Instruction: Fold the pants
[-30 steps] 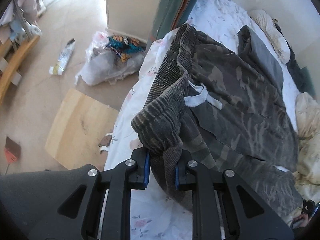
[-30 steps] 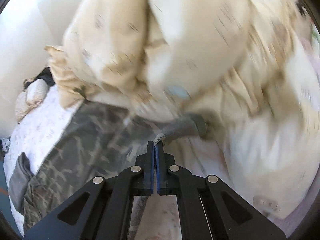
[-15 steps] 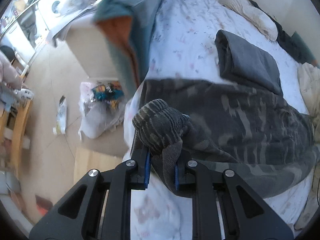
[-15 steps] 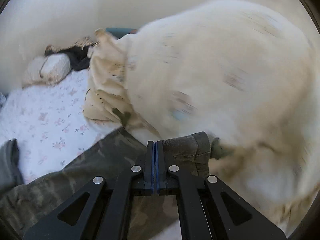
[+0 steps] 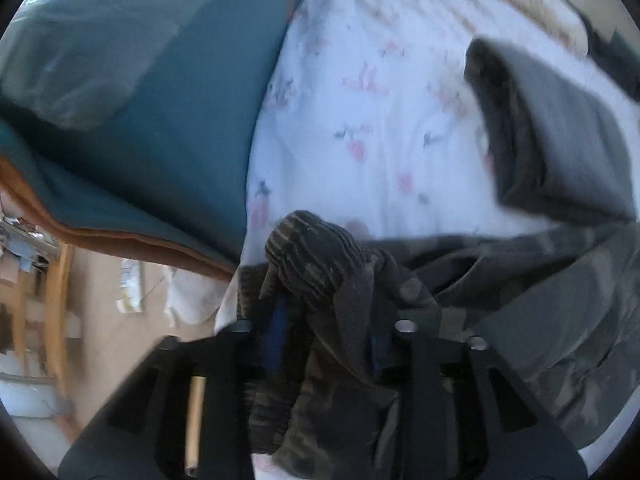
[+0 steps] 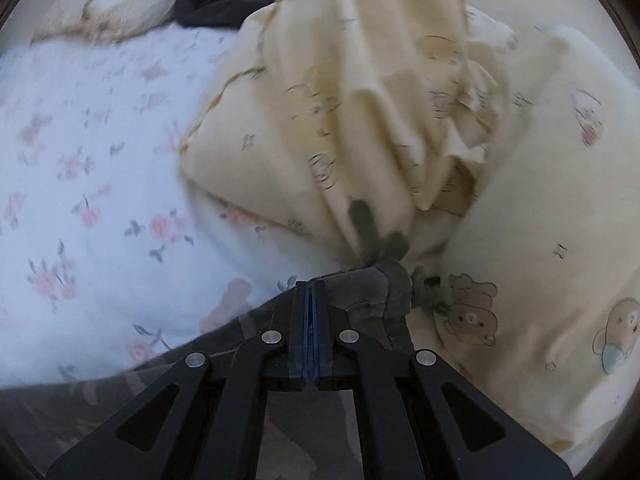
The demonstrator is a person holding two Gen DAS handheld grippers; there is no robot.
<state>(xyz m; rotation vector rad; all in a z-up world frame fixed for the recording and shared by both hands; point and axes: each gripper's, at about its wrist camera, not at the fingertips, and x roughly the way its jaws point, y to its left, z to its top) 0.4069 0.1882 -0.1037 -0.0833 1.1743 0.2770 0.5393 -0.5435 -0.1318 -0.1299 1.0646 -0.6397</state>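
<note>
The camouflage pants (image 5: 540,280) lie across a white floral bed sheet (image 5: 360,120). My left gripper (image 5: 326,336) is shut on the bunched ribbed waistband (image 5: 316,256) of the pants, near the bed's left edge. In the right wrist view my right gripper (image 6: 310,320) is shut on a grey cuff (image 6: 372,284) of the pants, held against a cream bear-print duvet (image 6: 400,120). The pants cloth (image 6: 120,400) trails back under the right gripper.
A folded grey garment (image 5: 560,128) lies on the sheet beyond the pants. A teal and orange blanket (image 5: 140,100) hangs at the left, with floor and wooden furniture (image 5: 52,300) below. A pillow (image 6: 120,4) and dark clothes (image 6: 224,4) lie at the far end.
Both grippers have carried the pants farther up the bed. The left view has swung from floor and bags onto the sheet and folded grey garment. The right gripper has moved along the duvet.
</note>
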